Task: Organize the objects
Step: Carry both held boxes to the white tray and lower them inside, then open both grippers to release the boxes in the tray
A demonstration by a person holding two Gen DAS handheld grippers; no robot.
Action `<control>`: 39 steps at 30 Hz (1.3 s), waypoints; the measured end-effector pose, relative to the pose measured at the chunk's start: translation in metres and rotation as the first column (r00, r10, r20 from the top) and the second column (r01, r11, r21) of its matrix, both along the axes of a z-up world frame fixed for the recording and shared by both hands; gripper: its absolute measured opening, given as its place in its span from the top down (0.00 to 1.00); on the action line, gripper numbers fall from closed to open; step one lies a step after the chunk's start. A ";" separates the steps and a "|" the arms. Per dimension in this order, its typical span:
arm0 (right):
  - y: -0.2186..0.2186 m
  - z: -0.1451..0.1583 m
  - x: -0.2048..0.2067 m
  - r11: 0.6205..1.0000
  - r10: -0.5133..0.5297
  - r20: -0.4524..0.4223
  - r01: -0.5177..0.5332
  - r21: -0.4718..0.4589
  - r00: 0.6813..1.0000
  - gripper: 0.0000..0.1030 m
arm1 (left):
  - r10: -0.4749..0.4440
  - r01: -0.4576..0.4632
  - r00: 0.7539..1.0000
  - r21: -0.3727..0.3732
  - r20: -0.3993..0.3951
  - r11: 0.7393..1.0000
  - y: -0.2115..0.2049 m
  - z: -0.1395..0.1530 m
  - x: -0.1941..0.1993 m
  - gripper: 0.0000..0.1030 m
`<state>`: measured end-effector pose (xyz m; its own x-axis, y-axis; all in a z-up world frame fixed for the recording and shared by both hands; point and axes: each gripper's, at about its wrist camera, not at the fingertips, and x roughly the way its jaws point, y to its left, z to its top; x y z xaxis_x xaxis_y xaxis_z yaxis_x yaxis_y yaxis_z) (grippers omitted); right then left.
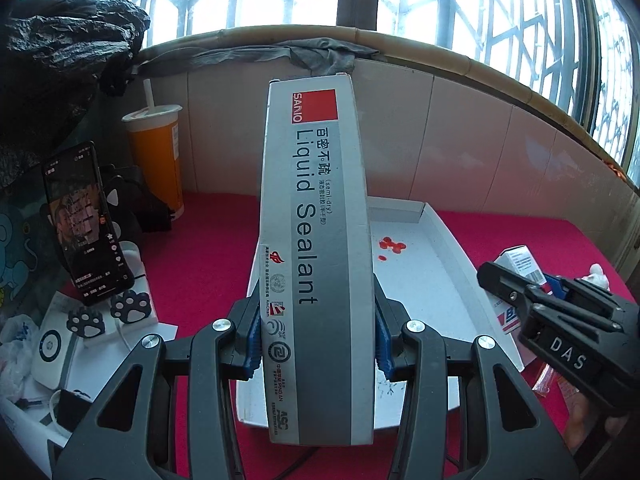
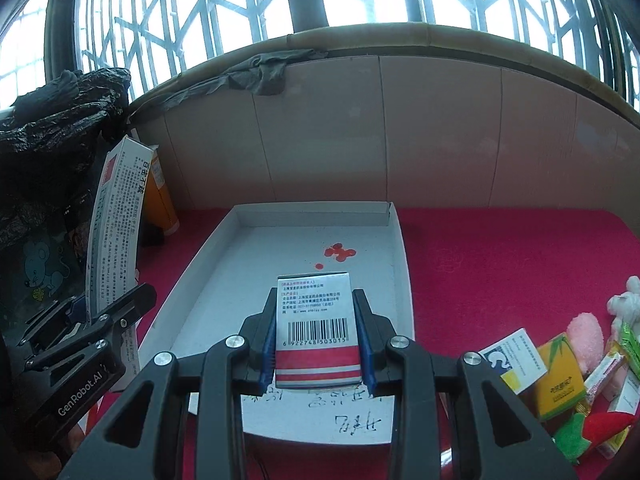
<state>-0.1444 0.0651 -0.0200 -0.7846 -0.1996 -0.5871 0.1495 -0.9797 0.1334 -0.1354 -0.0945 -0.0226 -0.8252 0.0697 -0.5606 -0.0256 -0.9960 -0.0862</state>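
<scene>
My left gripper (image 1: 318,344) is shut on a long white and grey Liquid Sealant box (image 1: 316,216), held tilted over the left part of a white cardboard tray (image 1: 452,276). In the right wrist view the same sealant box (image 2: 116,216) shows at the left, with the left gripper (image 2: 86,320) below it. My right gripper (image 2: 318,352) is shut on a small medicine box (image 2: 316,312) with a barcode and red stripes, held above the near part of the tray (image 2: 402,264). The right gripper (image 1: 520,292) also shows at the right of the left wrist view.
The tray lies on a red cloth (image 2: 500,264) and has red stains (image 2: 340,252). Small boxes and plush toys (image 2: 560,376) are piled at the right. An orange drink cup (image 1: 158,156), a phone on a stand (image 1: 86,224) and a black bag (image 1: 60,52) stand left.
</scene>
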 end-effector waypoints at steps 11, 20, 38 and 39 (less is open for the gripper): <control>0.001 -0.014 -0.037 0.999 -0.037 0.039 0.037 0.003 0.999 0.68 | -0.021 0.023 0.999 -0.048 0.036 0.999 0.022 -0.007 -0.039 0.58; 0.001 -0.024 -0.051 0.999 -0.045 0.074 0.044 0.014 0.996 0.67 | 0.033 -0.026 0.996 -0.083 0.081 0.996 0.028 -0.021 -0.050 0.57; 0.009 -0.007 -0.023 0.998 -0.065 -0.007 0.065 0.000 0.998 0.00 | 0.205 -0.205 0.979 0.001 -0.015 0.979 -0.020 -0.008 -0.028 0.08; 0.011 -0.005 -0.020 0.998 -0.065 -0.013 0.065 0.000 0.998 0.00 | 0.207 -0.207 0.978 0.001 -0.018 0.978 -0.020 -0.006 -0.026 0.08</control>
<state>-0.1642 0.0757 -0.0247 -0.8034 -0.1476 -0.5768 0.0870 -0.9875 0.1315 -0.1612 -0.1144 -0.0289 -0.8318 -0.1038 -0.5453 0.1793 -0.9800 -0.0870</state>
